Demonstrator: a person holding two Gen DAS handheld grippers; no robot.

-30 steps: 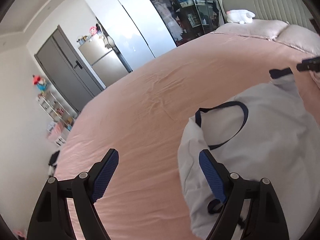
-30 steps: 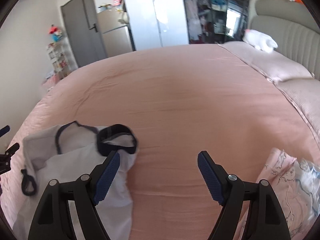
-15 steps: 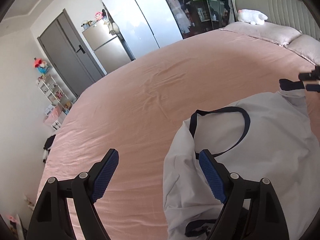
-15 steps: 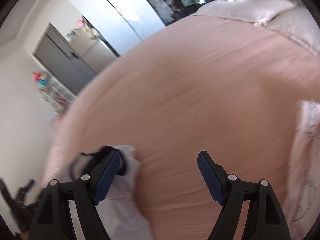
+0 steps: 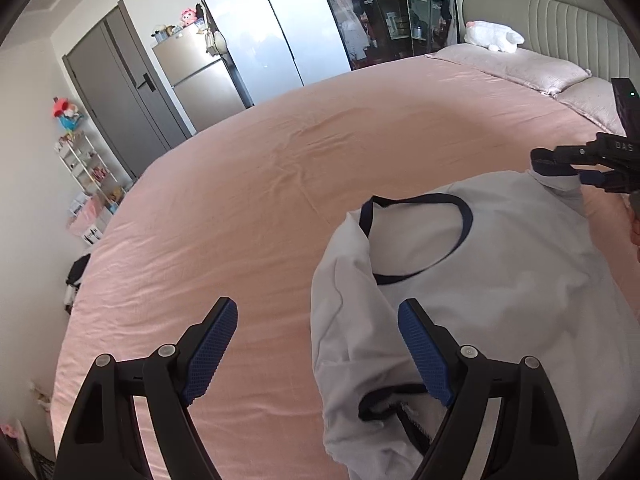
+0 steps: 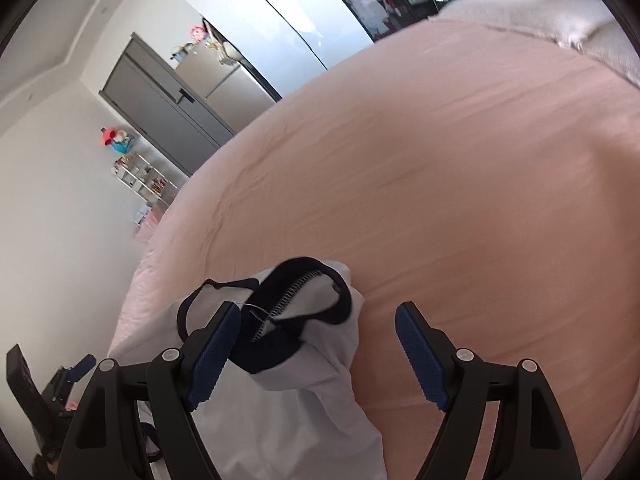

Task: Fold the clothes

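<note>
White T-shirt (image 5: 500,280) with navy trim lies rumpled on the pink bedsheet (image 5: 260,208), near the edge of the bed closest to the cameras. Navy neckline (image 5: 420,236) faces up, open as a loop. One navy-cuffed sleeve (image 6: 304,312) is bunched and raised on the right side of the garment; its cuff opening shows inner stitching and a loose thread. A second navy cuff (image 5: 388,404) sits at the near left edge of the shirt.

Left gripper (image 5: 318,350): released, blue pads wide apart. Left pad is over bare sheet; the right pad (image 5: 424,352) is over the shirt's left shoulder area. Contact with cloth cannot be told.

Right gripper (image 6: 316,354): released, pads spread wide, nothing clamped. The raised sleeve cuff sits between the fingers, close against the left pad (image 6: 214,352). Right pad is over bare sheet.

Surroundings: pillows (image 5: 528,70) at the head of the bed with a white plush toy (image 5: 494,36) on top, grey padded headboard (image 5: 552,12), white wardrobe (image 5: 272,20), grey fridge (image 5: 200,80), grey door (image 5: 116,96), small white shelf rack (image 5: 86,164) along the left wall.
</note>
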